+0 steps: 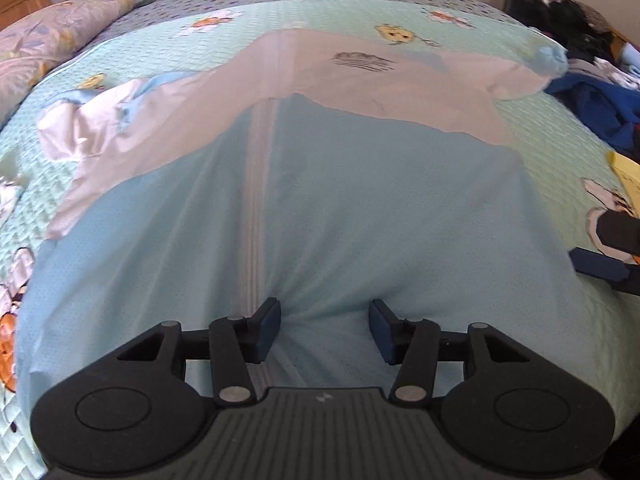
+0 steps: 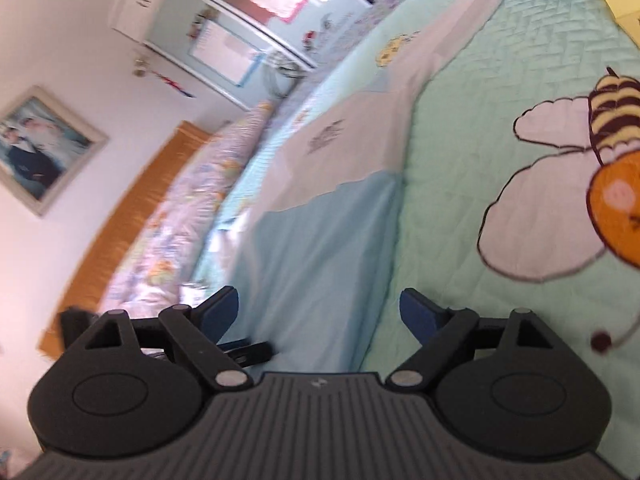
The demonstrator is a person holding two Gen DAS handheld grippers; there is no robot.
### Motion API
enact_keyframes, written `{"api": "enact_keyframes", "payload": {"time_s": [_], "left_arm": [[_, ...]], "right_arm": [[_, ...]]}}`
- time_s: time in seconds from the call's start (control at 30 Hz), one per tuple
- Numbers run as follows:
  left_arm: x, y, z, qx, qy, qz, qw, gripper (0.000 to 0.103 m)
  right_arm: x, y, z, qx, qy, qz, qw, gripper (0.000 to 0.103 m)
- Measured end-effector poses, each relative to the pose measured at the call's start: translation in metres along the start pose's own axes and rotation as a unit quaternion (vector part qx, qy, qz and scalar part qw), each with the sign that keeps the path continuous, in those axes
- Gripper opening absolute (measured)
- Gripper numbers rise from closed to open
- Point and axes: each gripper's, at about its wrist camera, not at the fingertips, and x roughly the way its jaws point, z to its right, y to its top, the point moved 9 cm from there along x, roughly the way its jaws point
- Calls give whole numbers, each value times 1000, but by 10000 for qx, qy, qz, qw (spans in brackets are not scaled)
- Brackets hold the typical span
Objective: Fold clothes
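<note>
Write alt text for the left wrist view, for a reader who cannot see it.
A light blue and white zip-up jacket lies spread flat on a mint quilted bedspread printed with cartoon bees. The left gripper hovers open at its near hem, beside the zipper. A floral pillow sits far left, dark clothes piled right.

From the left gripper (image 1: 325, 330) we look steeply down, close over the jacket (image 1: 304, 208) on the bed (image 1: 560, 148). From the right gripper (image 2: 319, 312) our view is rolled and shallower, low beside the jacket (image 2: 320, 240). Both share jacket and bed (image 2: 480, 120).
</note>
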Motion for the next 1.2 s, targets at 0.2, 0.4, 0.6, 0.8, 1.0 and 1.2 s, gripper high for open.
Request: {"api": "enact_keyframes", "payload": {"time_s": [0.2, 0.4, 0.6, 0.8, 1.0, 1.2], "left_arm": [[1, 1, 2, 106, 114, -20, 9999, 55], [-4, -2, 7, 76, 115, -97, 9999, 72], [-6, -8, 12, 246, 156, -85, 9995, 77], [-2, -10, 6, 140, 274, -118, 9995, 90], [-2, -11, 4, 94, 220, -119, 9996, 90], [-3, -10, 3, 17, 145, -129, 9998, 90]], "right_arm": [[14, -2, 3, -134, -68, -3, 9999, 89], [23, -4, 4, -107, 61, -218, 9997, 89], [29, -5, 6, -306, -170, -305, 9989, 69], [28, -5, 17, -113, -200, -333, 9992, 52], [42, -5, 12, -23, 13, -418, 9991, 52], [46, 1, 29, 615, 226, -524, 9965, 16]]}}
